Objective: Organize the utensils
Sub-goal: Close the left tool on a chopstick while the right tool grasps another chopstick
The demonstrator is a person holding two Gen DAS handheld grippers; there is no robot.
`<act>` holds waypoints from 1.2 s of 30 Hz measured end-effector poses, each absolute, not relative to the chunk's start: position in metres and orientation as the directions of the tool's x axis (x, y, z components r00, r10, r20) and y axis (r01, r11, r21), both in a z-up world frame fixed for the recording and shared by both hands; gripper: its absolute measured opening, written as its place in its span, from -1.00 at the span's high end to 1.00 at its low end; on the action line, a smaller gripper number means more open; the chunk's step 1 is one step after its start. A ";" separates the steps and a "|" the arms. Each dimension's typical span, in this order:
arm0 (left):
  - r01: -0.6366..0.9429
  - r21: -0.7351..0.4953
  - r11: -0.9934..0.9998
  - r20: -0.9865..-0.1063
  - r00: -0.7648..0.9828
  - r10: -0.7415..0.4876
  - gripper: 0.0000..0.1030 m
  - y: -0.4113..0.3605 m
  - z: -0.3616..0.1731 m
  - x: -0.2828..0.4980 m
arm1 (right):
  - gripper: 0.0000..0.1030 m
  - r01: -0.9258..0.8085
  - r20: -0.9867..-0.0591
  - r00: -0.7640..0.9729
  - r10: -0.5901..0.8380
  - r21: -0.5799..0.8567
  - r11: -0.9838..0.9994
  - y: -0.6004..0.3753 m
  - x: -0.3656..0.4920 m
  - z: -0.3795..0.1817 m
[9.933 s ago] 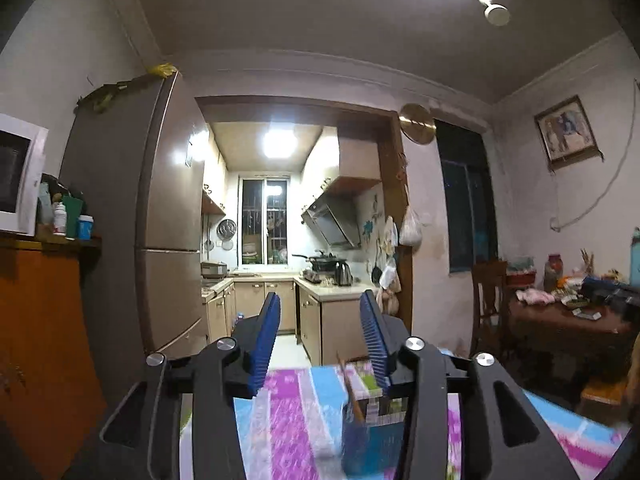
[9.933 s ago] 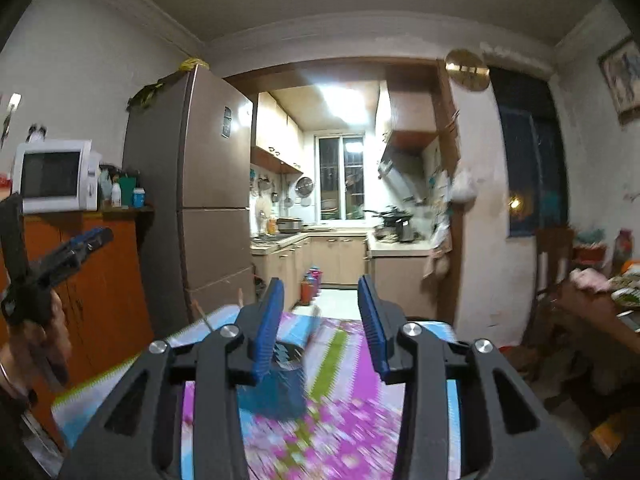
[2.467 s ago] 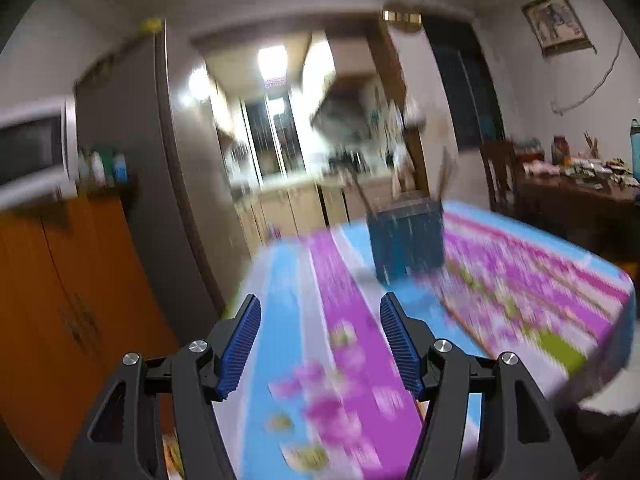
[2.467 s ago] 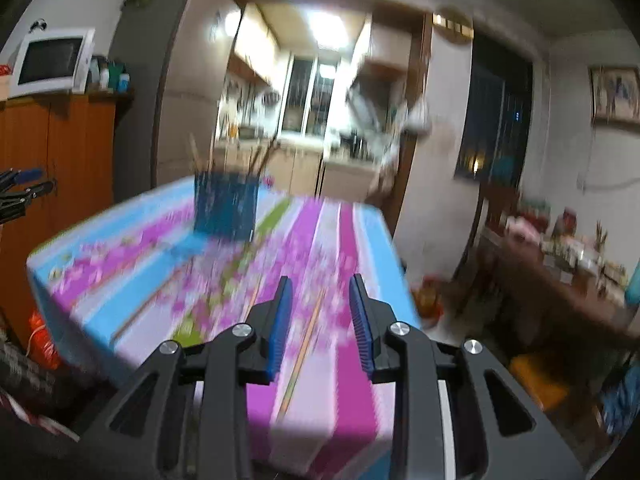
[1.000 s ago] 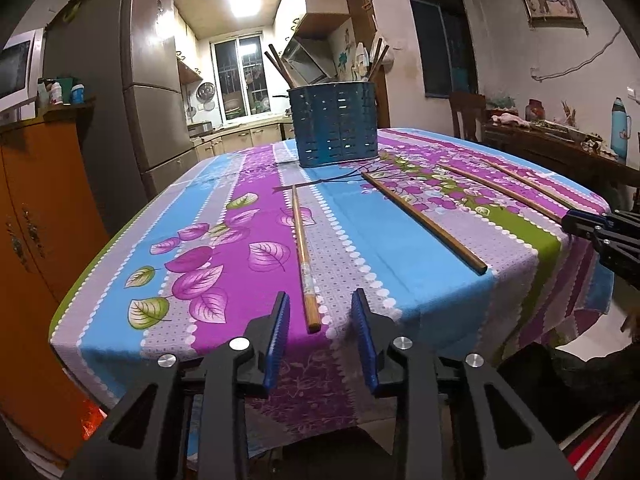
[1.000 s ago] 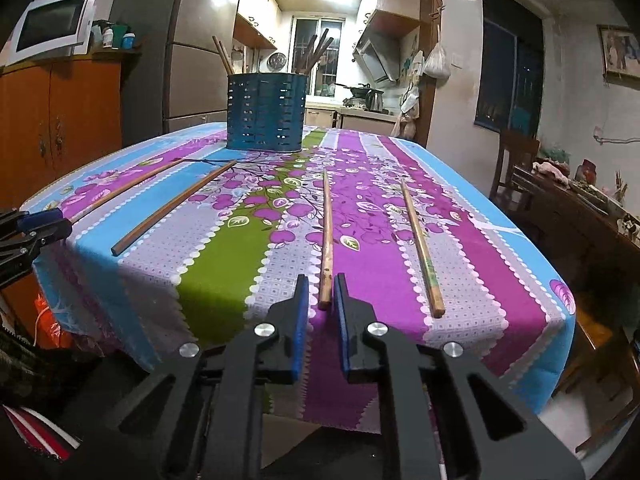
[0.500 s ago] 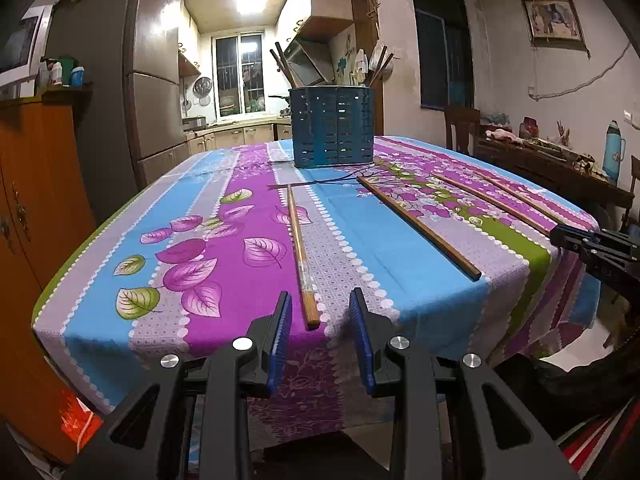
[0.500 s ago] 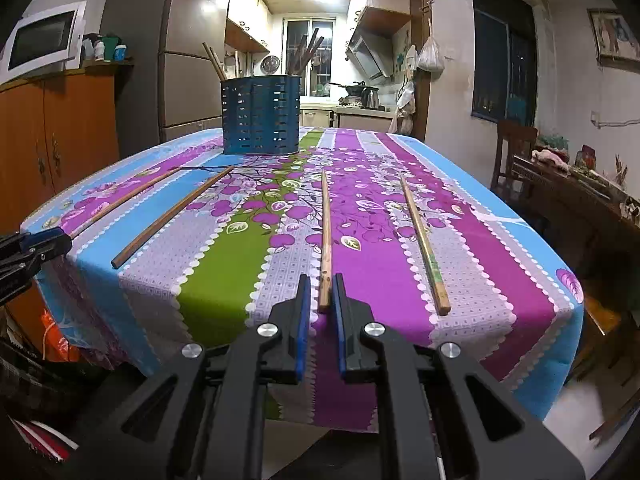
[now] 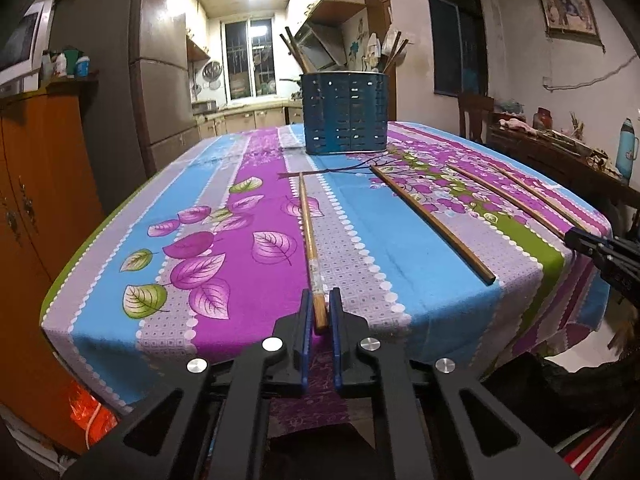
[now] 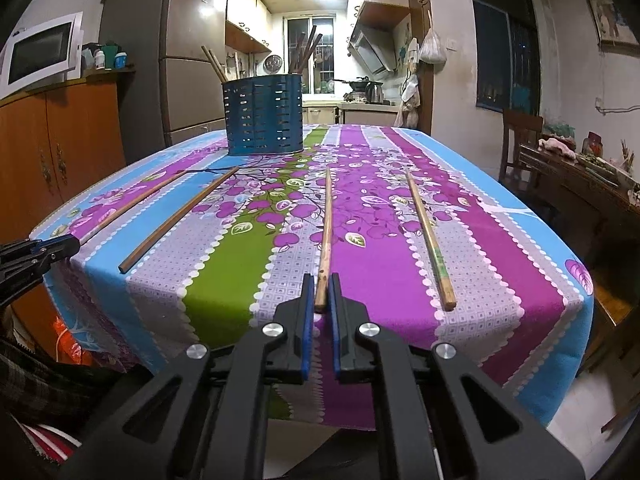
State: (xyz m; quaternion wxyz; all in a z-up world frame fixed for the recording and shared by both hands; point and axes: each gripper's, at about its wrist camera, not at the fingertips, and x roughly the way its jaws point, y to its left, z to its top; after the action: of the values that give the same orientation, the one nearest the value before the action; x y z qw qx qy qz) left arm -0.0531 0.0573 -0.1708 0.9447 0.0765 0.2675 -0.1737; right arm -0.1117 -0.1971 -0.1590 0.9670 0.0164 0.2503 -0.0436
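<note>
Several wooden chopsticks lie lengthwise on the floral tablecloth (image 9: 240,248). My left gripper (image 9: 319,300) is shut on the near end of the leftmost chopstick (image 9: 309,236) at the table's front edge. My right gripper (image 10: 321,285) is shut on the near end of another chopstick (image 10: 326,224); it also shows at the right of the left wrist view (image 9: 600,246). A blue slotted utensil holder (image 9: 345,114) with several chopsticks in it stands at the far end; it also shows in the right wrist view (image 10: 264,116). The left gripper shows in the right wrist view (image 10: 44,254).
A dark chopstick (image 9: 430,220) and two lighter ones (image 9: 512,204) lie to the right of my left gripper. A chopstick (image 10: 430,236) lies right of my right gripper, two more (image 10: 176,220) to its left. An orange cabinet (image 9: 36,200) and a fridge (image 9: 164,92) stand left; a chair (image 10: 520,140) and cluttered side table (image 10: 580,176) right.
Both grippers dropped from facing the room to the table's front edge. In the last second the left jaws closed onto a chopstick end, and the right jaws tightened on theirs.
</note>
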 end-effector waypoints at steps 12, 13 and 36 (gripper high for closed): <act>0.311 0.125 0.942 -0.613 0.771 -0.173 0.85 0.045 -0.150 -0.041 | 0.90 0.099 -0.476 0.876 -0.082 0.009 0.995 -0.202 -0.115 -0.153; 0.309 0.136 0.941 -0.613 0.773 -0.165 0.85 0.043 -0.148 -0.041 | 0.90 0.100 -0.468 0.880 -0.085 0.008 0.995 -0.202 -0.116 -0.151; 0.286 0.220 0.933 -0.603 0.791 -0.101 0.85 0.025 -0.112 -0.038 | 0.90 0.059 -0.333 0.940 -0.070 -0.043 0.997 -0.191 -0.115 -0.103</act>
State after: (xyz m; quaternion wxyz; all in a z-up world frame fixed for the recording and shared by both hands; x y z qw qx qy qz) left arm -0.0375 0.0246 -0.1119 0.9342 0.1516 0.3058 -0.1036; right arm -0.1155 -0.1905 -0.1032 0.9848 -0.0161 0.1697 -0.0326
